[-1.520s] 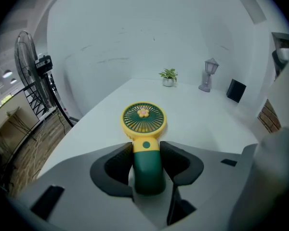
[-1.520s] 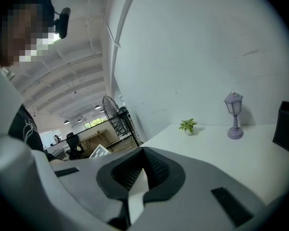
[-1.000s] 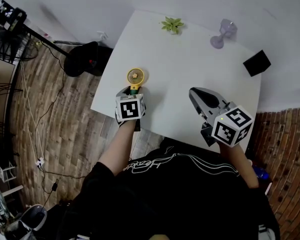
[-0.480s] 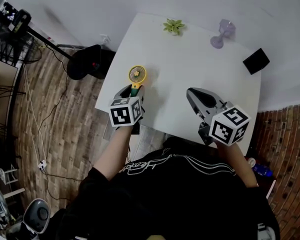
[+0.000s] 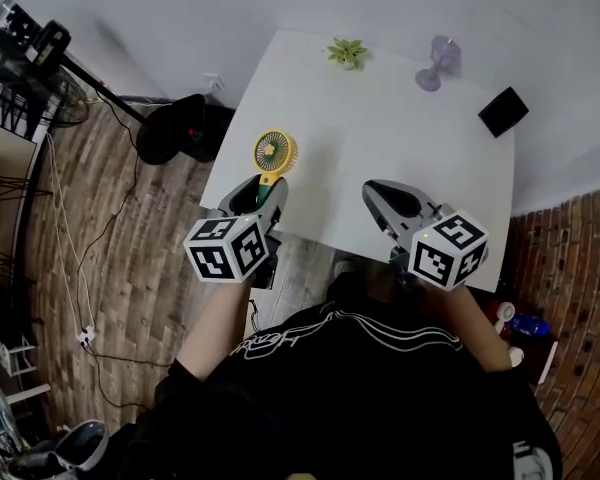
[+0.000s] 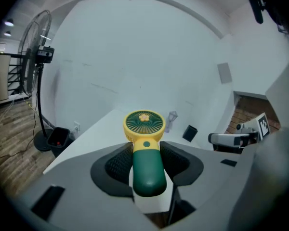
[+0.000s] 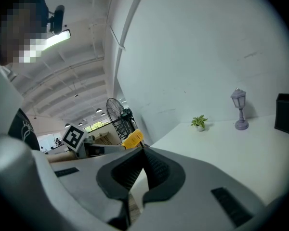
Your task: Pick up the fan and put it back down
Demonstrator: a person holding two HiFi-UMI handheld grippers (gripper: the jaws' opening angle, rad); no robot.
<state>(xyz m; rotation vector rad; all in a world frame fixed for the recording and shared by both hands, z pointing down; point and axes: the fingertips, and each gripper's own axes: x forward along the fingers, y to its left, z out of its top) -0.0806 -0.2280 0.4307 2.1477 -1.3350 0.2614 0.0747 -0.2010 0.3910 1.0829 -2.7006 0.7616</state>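
Observation:
A small hand fan (image 5: 274,151), with a yellow round head and a green handle, hangs in the air over the left edge of the white table (image 5: 380,138). My left gripper (image 5: 265,196) is shut on the handle. In the left gripper view the handle (image 6: 147,170) sits pinched between both black pads, and the fan head (image 6: 144,124) sticks up past them. My right gripper (image 5: 385,200) hovers over the table's front edge; its jaws (image 7: 143,165) are shut with nothing between them. The right gripper view catches the fan's yellow rim (image 7: 133,139) at its left.
At the table's far side stand a little green plant (image 5: 347,51), a purple lamp figurine (image 5: 432,66) and a black box (image 5: 503,111). A black floor-fan stand (image 5: 175,133) sits on the wood floor left of the table, with cables trailing.
My left gripper has risen with the fan, which has left the table surface. The right gripper has drifted a little to the left.

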